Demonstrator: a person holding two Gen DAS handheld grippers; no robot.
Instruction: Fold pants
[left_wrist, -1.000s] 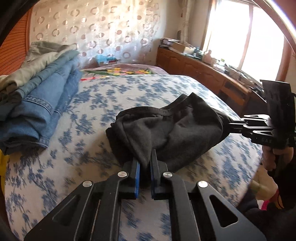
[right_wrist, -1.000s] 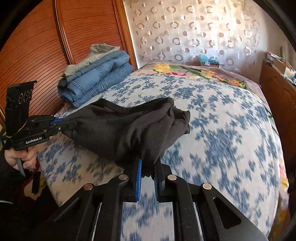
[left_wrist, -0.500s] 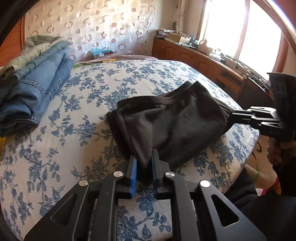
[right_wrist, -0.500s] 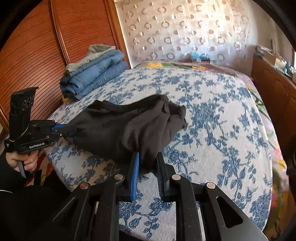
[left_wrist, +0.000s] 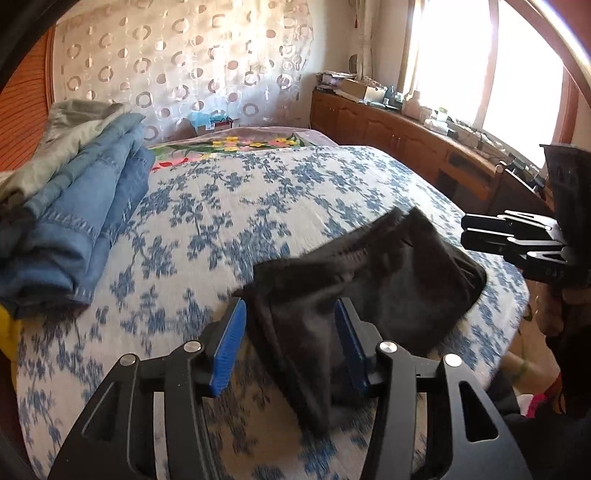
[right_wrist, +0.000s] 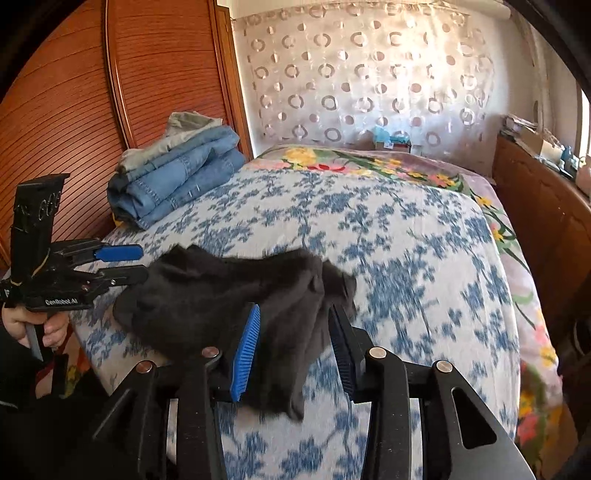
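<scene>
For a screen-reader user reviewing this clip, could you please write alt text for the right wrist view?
The right gripper is open around a rumpled pair of black pants lying on a blue-flowered bedspread. The left gripper, also open, sits at the pants' left edge. Folded jeans are stacked near a wooden wardrobe.

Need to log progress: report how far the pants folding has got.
Done: black pants lie bunched in a compact fold near the bed edge, both grippers open, left gripper and right gripper straddling the cloth. In hand: nothing gripped. Left: probably tidying and moving it to the folded jeans stack.
</scene>
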